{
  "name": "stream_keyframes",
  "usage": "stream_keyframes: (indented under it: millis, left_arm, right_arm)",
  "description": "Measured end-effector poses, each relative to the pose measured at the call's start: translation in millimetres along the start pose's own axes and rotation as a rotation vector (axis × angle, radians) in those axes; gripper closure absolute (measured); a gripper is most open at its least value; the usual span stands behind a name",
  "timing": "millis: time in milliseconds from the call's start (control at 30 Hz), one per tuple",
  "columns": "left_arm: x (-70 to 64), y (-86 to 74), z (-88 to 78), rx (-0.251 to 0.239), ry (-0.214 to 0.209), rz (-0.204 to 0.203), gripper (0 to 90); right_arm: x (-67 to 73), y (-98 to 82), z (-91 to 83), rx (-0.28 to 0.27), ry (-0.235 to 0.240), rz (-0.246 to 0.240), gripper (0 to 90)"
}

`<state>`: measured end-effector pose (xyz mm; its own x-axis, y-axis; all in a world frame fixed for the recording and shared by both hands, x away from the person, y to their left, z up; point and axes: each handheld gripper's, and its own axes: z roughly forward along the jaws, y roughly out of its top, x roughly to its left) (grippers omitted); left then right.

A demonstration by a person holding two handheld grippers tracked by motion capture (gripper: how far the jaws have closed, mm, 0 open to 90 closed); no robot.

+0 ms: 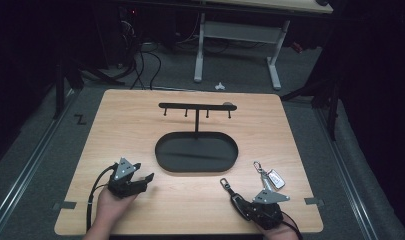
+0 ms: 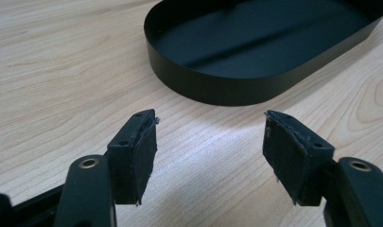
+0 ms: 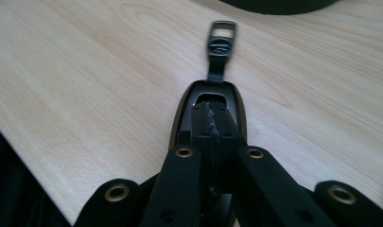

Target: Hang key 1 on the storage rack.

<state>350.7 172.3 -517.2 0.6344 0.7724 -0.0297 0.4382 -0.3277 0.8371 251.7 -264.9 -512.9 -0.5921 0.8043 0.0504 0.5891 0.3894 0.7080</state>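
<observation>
Right gripper view has the black key fob [image 3: 208, 111] at centre frame, lying flat on the wooden table [image 3: 85, 71], its loop strap [image 3: 220, 47] pointing toward the top edge. The right gripper [image 3: 212, 125] sits directly over the fob with its pads pressed together along a thin seam; the jaws look fully closed, and whether they pinch any part of the fob or merely rest on it cannot be told from here. In the high view the fob [image 1: 238, 200] lies at lower right, just above the right gripper [image 1: 262, 207], with a second, silver-red key fob [image 1: 274, 178] close beside it and the black oval tray [image 1: 162, 159] with its hook rack [image 1: 197, 106] at mid-frame.

The risk, as I judge it: closed pads on a smooth, flat shell may skate off, shoving the fob toward the table's near edge or into its neighbour.

The left gripper [image 2: 210, 142] stands wide open, holding nothing, near the tray's [image 2: 217, 87] wall.
</observation>
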Motion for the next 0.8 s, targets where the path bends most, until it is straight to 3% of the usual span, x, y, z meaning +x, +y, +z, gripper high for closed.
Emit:
stream_keyframes:
  millis: [133,333,567,633,767,800]
  left_arm:
    - [0.3,0.1,-1.9,-0.003,0.002,-0.005,36.3]
    - [-1.3,-0.5,-1.7,0.0,0.009,0.006,36.5]
    - [-1.2,-0.9,-4.4,-0.011,-0.002,0.004,38.3]
    - [-1.1,-0.8,-4.0,-0.018,-0.007,0.006,38.6]
    - [-1.2,0.2,0.1,-0.022,-0.019,0.007,41.2]
    - [-2.6,1.0,0.9,-0.024,-0.024,0.024,42.4]
  right_arm:
    - [-9.2,-0.4,-3.0,-0.003,-0.038,0.002,90.0]
    - [-13.9,1.8,-10.5,-0.058,-0.035,0.008,88.8]
    - [-21.0,6.9,-7.4,-0.077,-0.095,0.003,79.6]
    - [-24.3,9.8,-5.5,-0.104,-0.126,-0.004,71.9]
    - [-27.9,12.4,-1.4,-0.098,-0.141,0.017,65.7]
    - [-30.4,14.4,1.7,-0.086,-0.145,0.039,62.3]
